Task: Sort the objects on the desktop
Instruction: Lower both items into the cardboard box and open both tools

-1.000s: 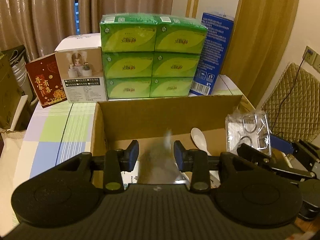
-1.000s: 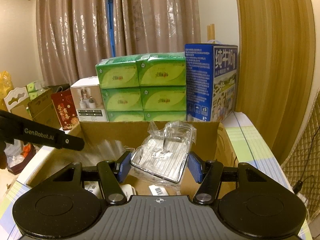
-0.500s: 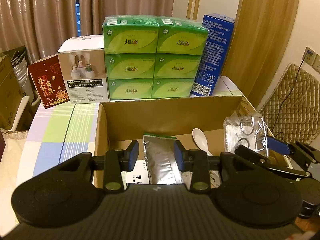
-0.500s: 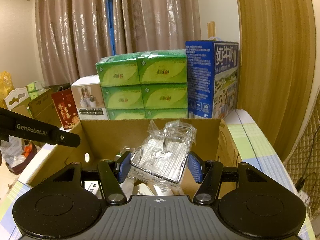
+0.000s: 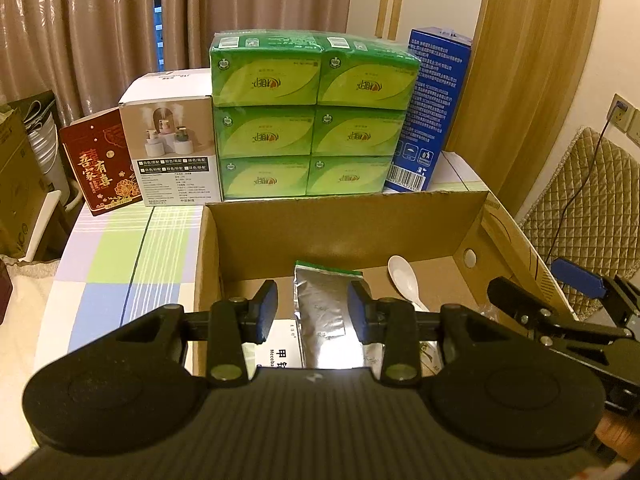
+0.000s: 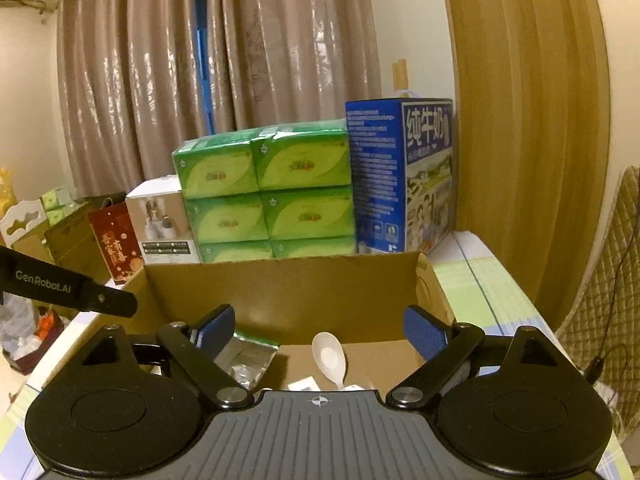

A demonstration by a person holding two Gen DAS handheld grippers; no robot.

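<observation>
While both tools hover over the cardboard box [image 5: 344,220], the left hand-held gripper [image 5: 312,310] hangs released just above the foil pouch [image 5: 326,312], whose long axis runs straight ahead between its spread jaws. The right hand-held gripper [image 6: 320,326] gapes wide and empty, the white spoon [image 6: 330,358] lying ahead in the box.

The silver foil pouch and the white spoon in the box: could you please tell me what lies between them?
Only bare cardboard box floor separates the silver foil pouch from the white spoon; the left wrist view shows this most clearly.
</observation>
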